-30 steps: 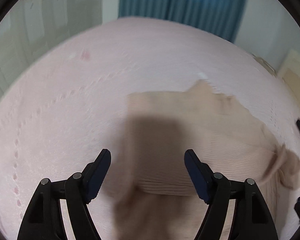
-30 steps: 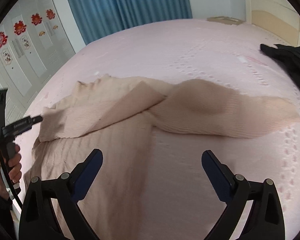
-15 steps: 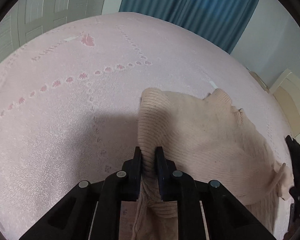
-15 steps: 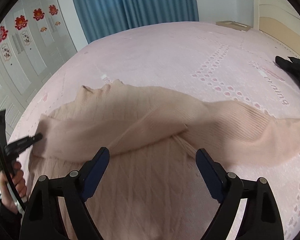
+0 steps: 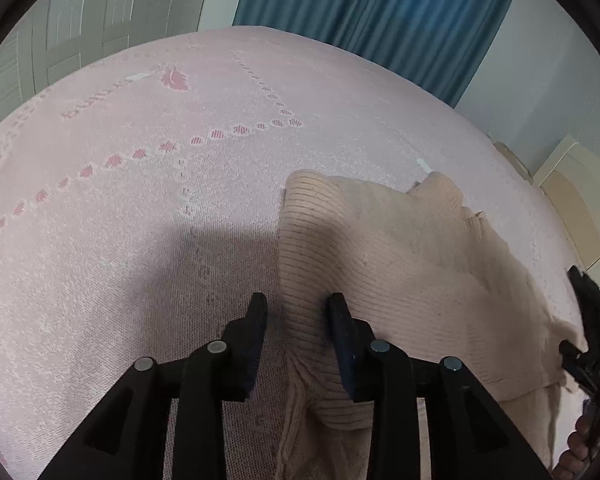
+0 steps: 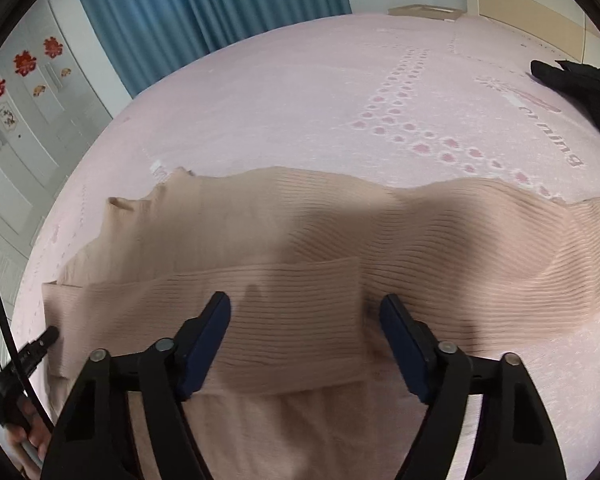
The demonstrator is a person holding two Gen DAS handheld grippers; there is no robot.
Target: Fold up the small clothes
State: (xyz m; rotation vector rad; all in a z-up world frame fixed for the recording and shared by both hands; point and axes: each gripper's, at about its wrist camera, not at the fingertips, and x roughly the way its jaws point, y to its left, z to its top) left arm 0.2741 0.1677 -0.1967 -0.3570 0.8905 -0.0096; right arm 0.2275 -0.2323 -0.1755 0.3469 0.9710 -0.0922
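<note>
A beige ribbed sweater (image 5: 412, 256) lies on the pink bedspread (image 5: 140, 208); it also shows in the right wrist view (image 6: 308, 232). One sleeve (image 6: 260, 332) is folded flat across the body. My left gripper (image 5: 298, 306) is open, its fingers standing either side of the folded sleeve edge at the sweater's left side. My right gripper (image 6: 304, 316) is open and hovers just above the sleeve's cuff end. The other sleeve (image 6: 520, 248) stretches out to the right.
A black garment (image 6: 580, 84) lies at the bed's far right. Blue curtains (image 5: 380, 12) hang behind the bed, a white wardrobe (image 6: 24, 112) stands to the left, and a headboard (image 5: 580, 200) is at the right.
My left gripper closed on the sleeve fold, laid it across the body, and has now opened. My right gripper moved down close over the sweater.
</note>
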